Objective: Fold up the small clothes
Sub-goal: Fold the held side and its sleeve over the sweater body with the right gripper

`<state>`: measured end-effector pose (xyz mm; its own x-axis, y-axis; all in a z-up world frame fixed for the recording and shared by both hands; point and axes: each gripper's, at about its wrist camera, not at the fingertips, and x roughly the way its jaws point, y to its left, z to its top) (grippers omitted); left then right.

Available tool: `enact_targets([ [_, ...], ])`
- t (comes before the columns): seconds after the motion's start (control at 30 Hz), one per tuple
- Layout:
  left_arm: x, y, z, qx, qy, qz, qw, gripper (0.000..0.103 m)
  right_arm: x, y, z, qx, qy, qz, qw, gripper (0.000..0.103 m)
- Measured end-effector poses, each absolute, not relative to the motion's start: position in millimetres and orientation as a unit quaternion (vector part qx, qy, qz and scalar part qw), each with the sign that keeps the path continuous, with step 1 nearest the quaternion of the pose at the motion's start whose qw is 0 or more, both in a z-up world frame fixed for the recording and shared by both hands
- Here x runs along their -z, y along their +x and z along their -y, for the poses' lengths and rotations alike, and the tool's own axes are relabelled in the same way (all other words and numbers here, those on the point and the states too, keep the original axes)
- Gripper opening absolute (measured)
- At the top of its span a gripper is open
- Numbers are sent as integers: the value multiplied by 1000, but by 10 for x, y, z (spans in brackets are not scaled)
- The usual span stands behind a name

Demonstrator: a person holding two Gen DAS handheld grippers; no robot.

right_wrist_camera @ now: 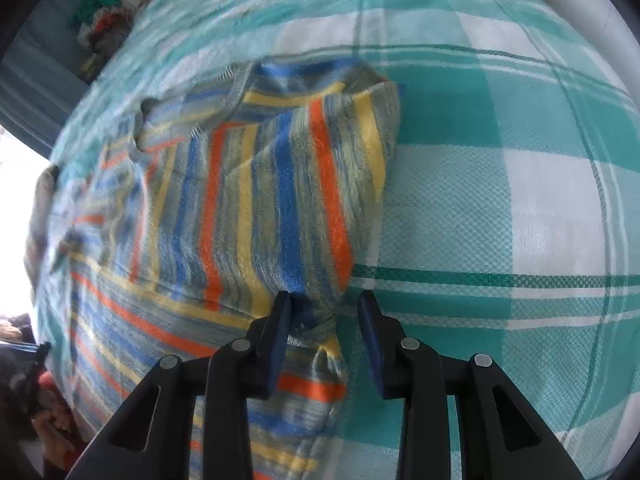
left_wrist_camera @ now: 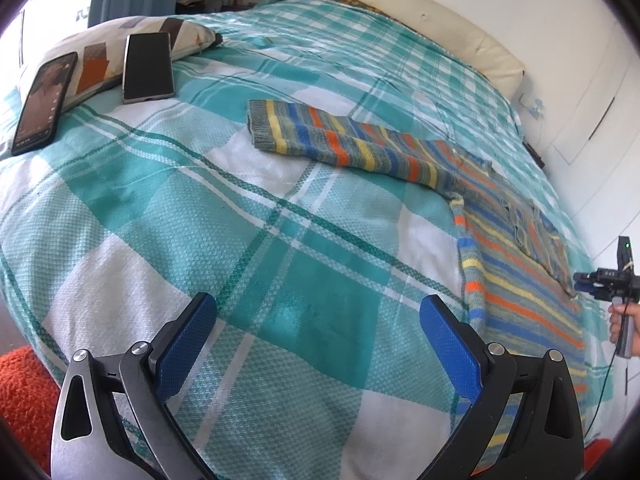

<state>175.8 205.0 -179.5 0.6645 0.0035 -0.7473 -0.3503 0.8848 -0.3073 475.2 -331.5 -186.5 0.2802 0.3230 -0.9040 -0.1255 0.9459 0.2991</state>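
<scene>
A small striped knit sweater (left_wrist_camera: 516, 256) in blue, orange, yellow and grey lies on the teal checked bedspread (left_wrist_camera: 224, 216), one sleeve (left_wrist_camera: 340, 140) stretched to the left. My left gripper (left_wrist_camera: 318, 340) is open and empty above the bedspread, left of the sweater's body. In the right wrist view the other sleeve (right_wrist_camera: 280, 200) is folded over the sweater body. My right gripper (right_wrist_camera: 324, 320) is open, its jaws standing apart around a bunched sleeve cuff (right_wrist_camera: 312, 320) that touches the left finger. The right gripper also shows in the left wrist view (left_wrist_camera: 608, 280), held by a hand.
Two phones (left_wrist_camera: 148, 68) (left_wrist_camera: 44, 100) rest against a patterned pillow (left_wrist_camera: 120, 40) at the bed's far left. A cream headboard cushion (left_wrist_camera: 440, 20) and white wall run along the far side. An orange rug (left_wrist_camera: 24, 392) lies on the floor at bottom left.
</scene>
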Motion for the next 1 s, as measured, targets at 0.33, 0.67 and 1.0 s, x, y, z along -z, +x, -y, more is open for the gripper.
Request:
enact_targets([
  [0.33, 1850, 1873, -2028, -112, -205, -409, 882, 102, 2155, 5526, 3558, -92, 202, -560, 799, 20],
  [0.67, 1863, 1913, -2002, -109, -197, -413, 883, 102, 2029, 5570, 3414, -60, 68, -521, 849, 13],
  [1.0, 1857, 1872, -2007, -102, -203, -413, 882, 102, 1936, 4626, 3093, -179, -8, -546, 818, 16],
])
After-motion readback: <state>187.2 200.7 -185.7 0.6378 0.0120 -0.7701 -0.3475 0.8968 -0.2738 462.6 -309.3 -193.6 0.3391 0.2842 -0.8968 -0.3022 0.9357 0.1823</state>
